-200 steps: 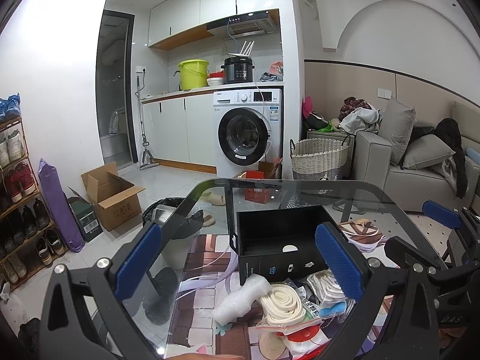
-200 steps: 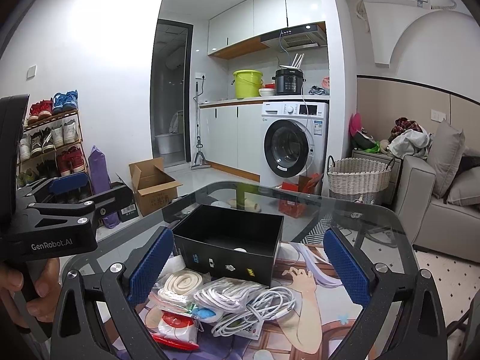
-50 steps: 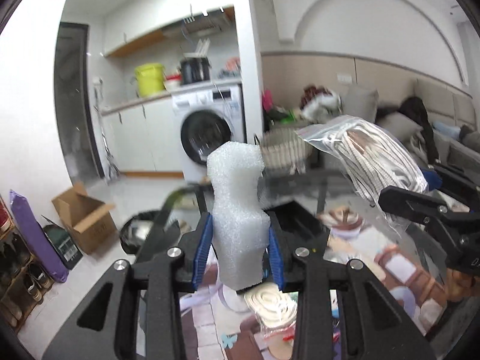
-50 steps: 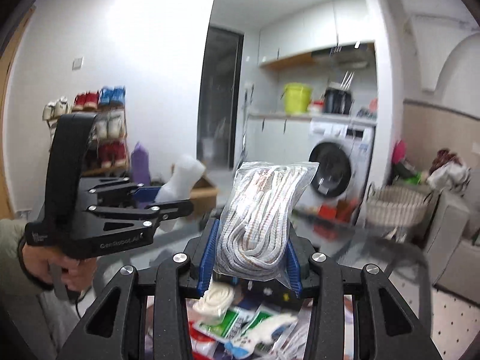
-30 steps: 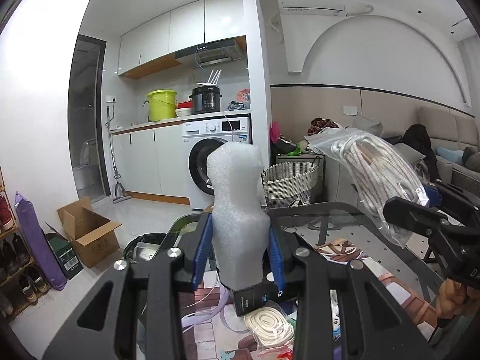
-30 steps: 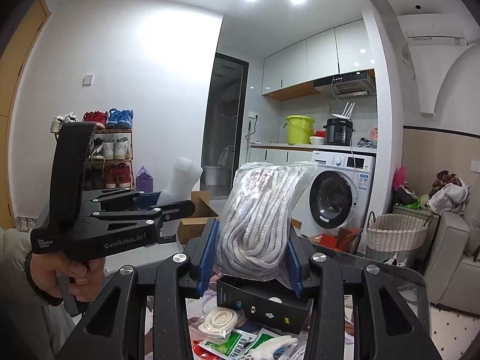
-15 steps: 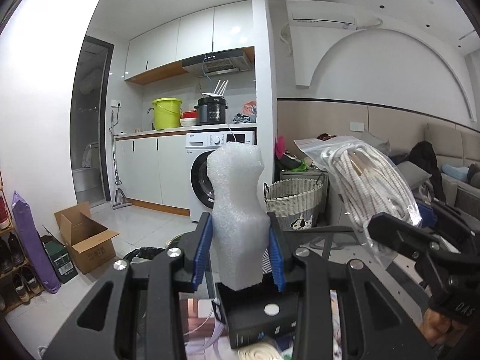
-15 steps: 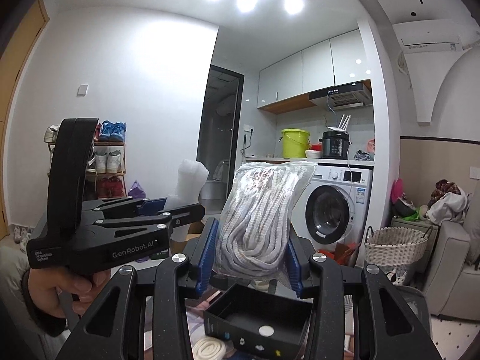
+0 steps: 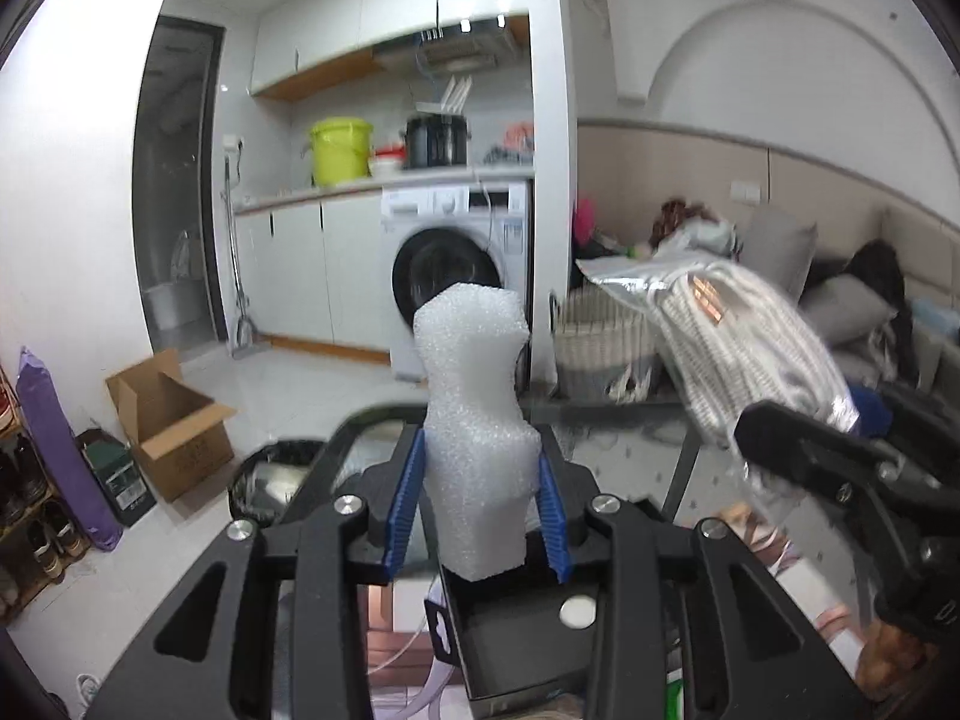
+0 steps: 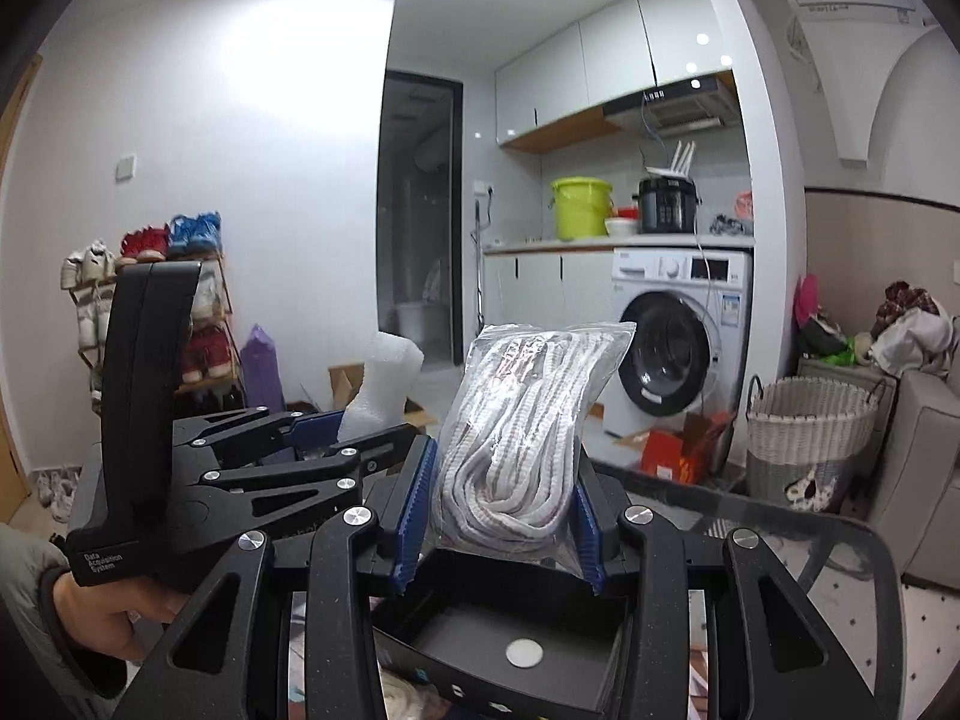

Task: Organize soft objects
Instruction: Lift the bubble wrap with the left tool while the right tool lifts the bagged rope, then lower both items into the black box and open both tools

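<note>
Left tool clenched on white bubbly foam-wrap piece, held upright above open black rectangular box. Right tool clenched on clear plastic bag of coiled white cord, bag upright above same box. Box rests on glass surface.

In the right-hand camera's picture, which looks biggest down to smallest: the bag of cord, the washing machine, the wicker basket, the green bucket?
As they appear:
1. Bag of cord, though it is nearest the camera, which inflates it
2. Washing machine
3. Wicker basket, close to the machine in apparent size
4. Green bucket
</note>
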